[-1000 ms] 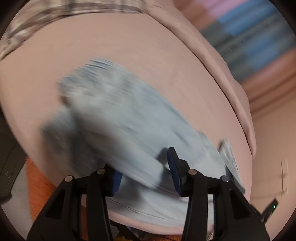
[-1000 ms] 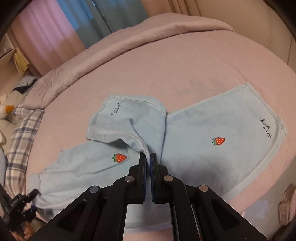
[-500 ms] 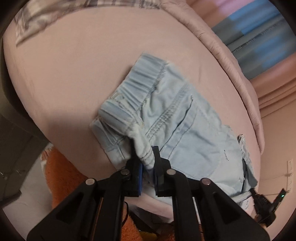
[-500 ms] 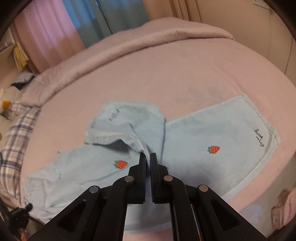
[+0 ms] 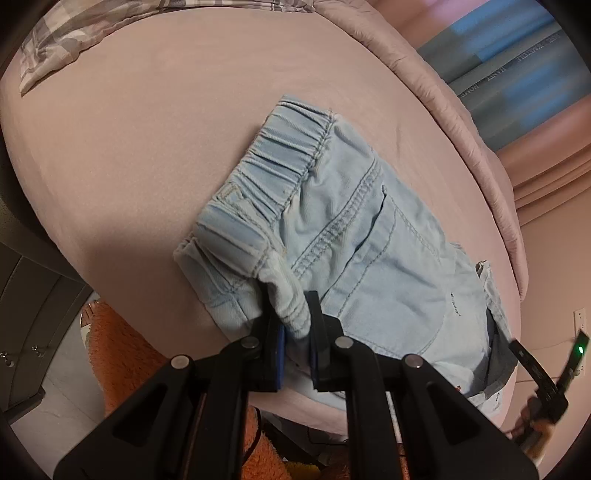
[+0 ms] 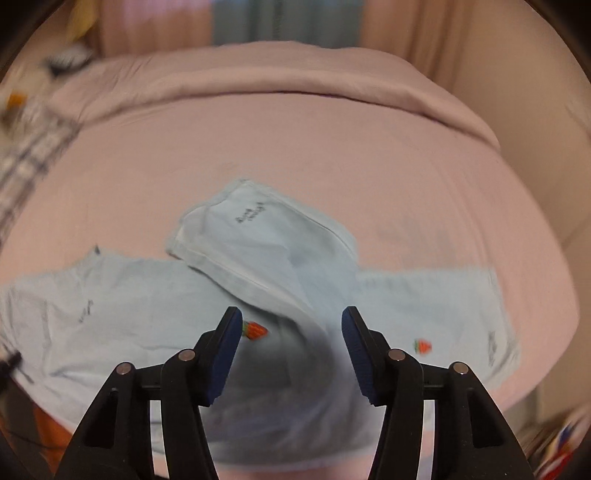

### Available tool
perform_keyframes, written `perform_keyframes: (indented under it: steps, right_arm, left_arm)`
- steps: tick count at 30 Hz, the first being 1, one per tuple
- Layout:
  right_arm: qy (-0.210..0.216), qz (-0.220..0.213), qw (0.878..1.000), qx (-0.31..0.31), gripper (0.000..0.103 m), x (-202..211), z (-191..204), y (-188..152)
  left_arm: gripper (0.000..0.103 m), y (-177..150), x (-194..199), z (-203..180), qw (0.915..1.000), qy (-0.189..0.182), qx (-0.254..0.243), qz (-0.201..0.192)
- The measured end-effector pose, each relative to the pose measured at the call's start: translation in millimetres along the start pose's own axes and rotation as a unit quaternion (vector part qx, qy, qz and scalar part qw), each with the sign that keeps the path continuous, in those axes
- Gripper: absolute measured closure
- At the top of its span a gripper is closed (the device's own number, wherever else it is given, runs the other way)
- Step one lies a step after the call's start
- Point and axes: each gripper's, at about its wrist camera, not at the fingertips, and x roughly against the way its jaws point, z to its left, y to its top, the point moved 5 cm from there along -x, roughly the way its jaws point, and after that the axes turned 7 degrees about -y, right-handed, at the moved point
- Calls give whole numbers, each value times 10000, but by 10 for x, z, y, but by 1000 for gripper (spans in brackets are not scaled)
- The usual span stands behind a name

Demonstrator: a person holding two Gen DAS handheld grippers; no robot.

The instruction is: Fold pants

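Left tongs (image 5: 293, 328) are clamped on the pants (image 5: 354, 258) waistband; right tongs (image 6: 291, 354), jaws just opening, hold nothing. Risk: the crumpled leg (image 6: 258, 240) creases the fold.

A pink bed (image 5: 184, 122) fills most of both views, with a rolled pink quilt (image 6: 295, 85) along its far edge and a plaid pillow (image 5: 74, 33) at upper left. Striped curtains (image 5: 524, 74) — blue, grey, pink — hang at upper right; an orange shaggy rug (image 5: 118, 354) and grey floor (image 5: 55, 417) lie at lower left.
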Motion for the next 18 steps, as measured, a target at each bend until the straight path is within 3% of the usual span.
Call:
perform_keyframes:
  steps: [5,6,7,8,9,12,14,18]
  right_arm:
    - [-278,72,9947,986,48,-332,491,168]
    - [-364,70,9929,1129,58,-421,567,190]
    - [-476,73,9913,1224,82,-503,626,211]
    - [-551,94,9901,1286,94,-597,665,240]
    - [-539,122,9915,1174,98,-646,654,277]
    - [-145,7,9998,113,98,-553,281,415]
    - [-55,-231,9975,-663,98,-363,-98,482]
    - [-450,-739,9686,-2331,98,45,-1174,254]
  left_arm:
    - [90,-4,3,16,10000,-12,-32,5]
    - [90,-4,3,18,10000,-17,-48,5]
    - [90,-5,5,19,10000,-18,-58,7]
    - [90,-4,4,20,10000,-20,-84,10]
    - [90,-5,5,18,9999,-19,-117,12]
    - [90,-7,8,15,9998,-16,-200,38]
    - [90,5,0,25,9998,-27,-163,87]
    - [90,25,-8,10,9996,14,-227,169]
